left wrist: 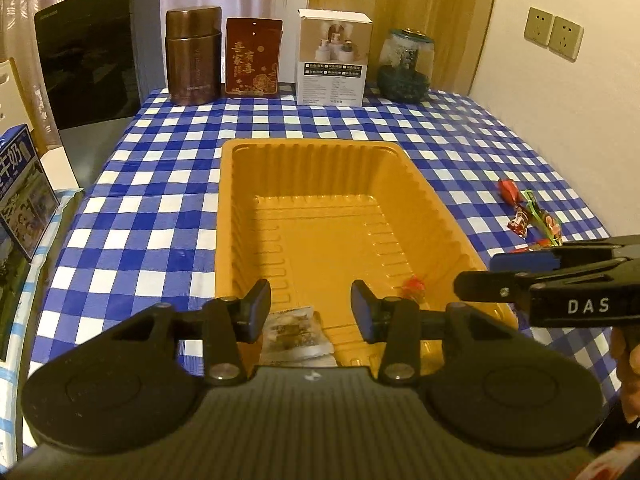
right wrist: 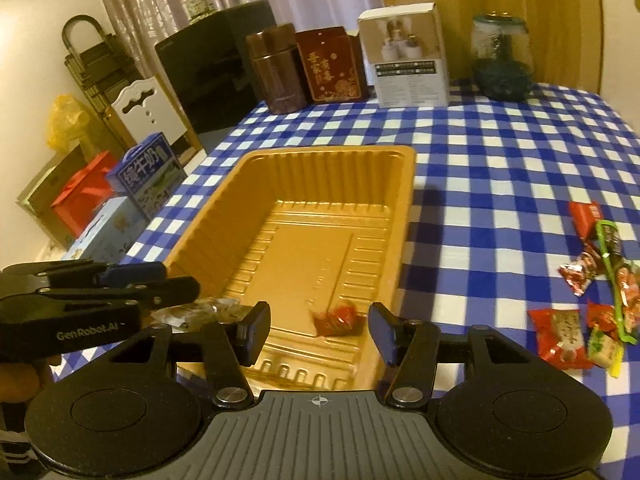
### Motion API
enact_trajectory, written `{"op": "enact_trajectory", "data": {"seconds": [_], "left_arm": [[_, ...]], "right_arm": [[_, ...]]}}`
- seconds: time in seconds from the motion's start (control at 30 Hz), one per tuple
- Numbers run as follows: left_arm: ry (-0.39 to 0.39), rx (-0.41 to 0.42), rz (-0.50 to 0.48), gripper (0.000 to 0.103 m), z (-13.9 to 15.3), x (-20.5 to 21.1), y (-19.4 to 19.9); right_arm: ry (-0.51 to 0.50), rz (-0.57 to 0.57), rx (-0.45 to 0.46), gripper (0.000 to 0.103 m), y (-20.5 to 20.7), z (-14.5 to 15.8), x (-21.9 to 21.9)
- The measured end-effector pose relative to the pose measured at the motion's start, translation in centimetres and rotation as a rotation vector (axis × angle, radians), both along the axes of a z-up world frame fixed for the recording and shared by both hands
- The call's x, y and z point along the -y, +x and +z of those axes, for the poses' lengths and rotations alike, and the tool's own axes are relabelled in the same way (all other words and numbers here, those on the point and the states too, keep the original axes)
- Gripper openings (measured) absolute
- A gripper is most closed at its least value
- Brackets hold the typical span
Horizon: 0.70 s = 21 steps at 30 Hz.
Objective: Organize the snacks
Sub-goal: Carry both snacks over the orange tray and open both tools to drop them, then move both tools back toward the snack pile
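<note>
Two hand-held grippers hang over the near end of a ribbed, golden-orange plastic tray (left wrist: 320, 184) on a blue-and-white checked tablecloth (left wrist: 160, 184). From the left wrist, the left gripper (left wrist: 311, 304) has its black fingers spread with nothing pinched; below the gap a crinkly silver-and-clear snack packet (left wrist: 296, 338) lies against the tray's near rim, and whether it rests fully inside cannot be told. A small red wrapped candy (left wrist: 414, 286) lies on the tray floor near the right wall. The right gripper (left wrist: 476, 276) reaches in from the right above that wall, and more bright wrappers (left wrist: 532, 216) lie on the cloth beyond it. At the table's far edge stand a brown metal canister (left wrist: 194, 56), a dark red box (left wrist: 253, 58), a white carton (left wrist: 334, 58) and a round glass jar (left wrist: 406, 66). From the right wrist, the right gripper (right wrist: 319, 330) is likewise parted and empty, the glossy red candy (right wrist: 336, 320) lying loose on the tray (right wrist: 304, 184) between its tips. The left gripper (right wrist: 176, 280) enters at left, the clear packet (right wrist: 200, 308) just under it. A loose heap of red and green snacks (right wrist: 588, 292) sits on the cloth to the right, well apart from the tray.
</note>
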State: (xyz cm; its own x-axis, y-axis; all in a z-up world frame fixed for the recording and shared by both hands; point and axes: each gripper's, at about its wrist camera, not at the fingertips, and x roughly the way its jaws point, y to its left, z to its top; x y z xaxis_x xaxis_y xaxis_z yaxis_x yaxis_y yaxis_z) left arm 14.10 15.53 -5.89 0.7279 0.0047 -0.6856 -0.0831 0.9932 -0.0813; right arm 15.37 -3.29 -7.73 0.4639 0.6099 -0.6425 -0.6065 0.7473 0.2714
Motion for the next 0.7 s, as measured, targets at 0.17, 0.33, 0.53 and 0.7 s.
{"op": "enact_trajectory", "data": {"seconds": [0.17, 0.33, 0.53, 0.7], "left_arm": [[-0.018, 0.011, 0.006, 0.04, 0.5, 0.6, -0.9], [-0.037, 0.027, 0.008, 0.044, 1.2, 1.7, -2.0], [-0.055, 0.05, -0.016, 0.046, 2.2, 3.8, -3.1], [-0.079, 0.068, -0.042, 0.05, 2.9, 6.0, -3.9]], "right_arm": [[0.005, -0.044, 0.017, 0.055, -1.4, 0.8, 1.9], [0.028, -0.114, 0.001, 0.055, -3.2, 1.7, 4.4], [0.01, -0.179, 0.021, 0.055, -6.0, 2.5, 7.3], [-0.002, -0.245, 0.056, 0.055, -8.5, 3.2, 10.0]]}}
